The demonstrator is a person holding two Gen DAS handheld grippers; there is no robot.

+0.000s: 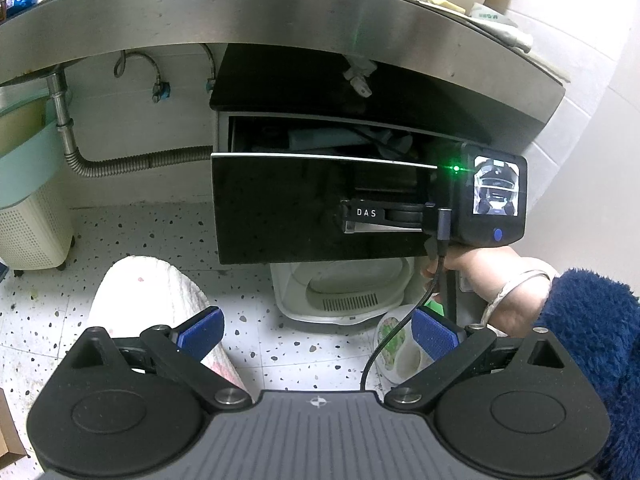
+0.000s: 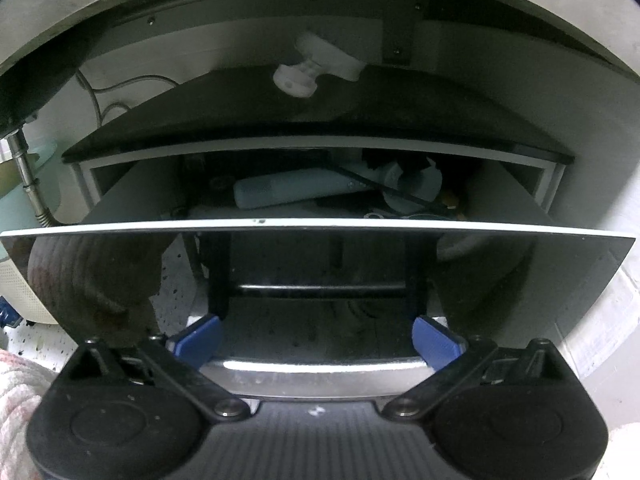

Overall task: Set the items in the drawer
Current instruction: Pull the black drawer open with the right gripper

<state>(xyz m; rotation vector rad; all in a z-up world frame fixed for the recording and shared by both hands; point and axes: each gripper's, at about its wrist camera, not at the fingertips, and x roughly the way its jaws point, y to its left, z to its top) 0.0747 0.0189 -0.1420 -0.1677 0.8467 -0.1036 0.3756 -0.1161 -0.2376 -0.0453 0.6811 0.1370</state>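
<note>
A cabinet drawer with a glossy black front (image 1: pixel 280 208) stands pulled partly out under a steel counter. In the right wrist view its front (image 2: pixel 320 264) fills the middle, and a pale blue tube (image 2: pixel 288 194) and a white item (image 2: pixel 412 188) lie inside among dark straps. My right gripper (image 2: pixel 318 338) is open, its blue pads (image 2: pixel 438 340) on either side of the drawer's silver handle (image 2: pixel 312 372) without pressing it. From the left wrist view, the right gripper (image 1: pixel 352 220) lies against the drawer front, held by a hand (image 1: pixel 492 276) in a blue fleece sleeve. My left gripper (image 1: pixel 318 334) hangs open and empty above the floor.
The steel counter edge (image 1: pixel 280 12) overhangs the drawer. A corrugated metal hose (image 1: pixel 132 162) and a white perforated appliance (image 1: pixel 32 232) stand at the left. Below the drawer sit a white bin (image 1: pixel 344 292) and a dish of food (image 1: pixel 396 348). A person's pale trouser leg (image 1: pixel 160 300) is at the lower left.
</note>
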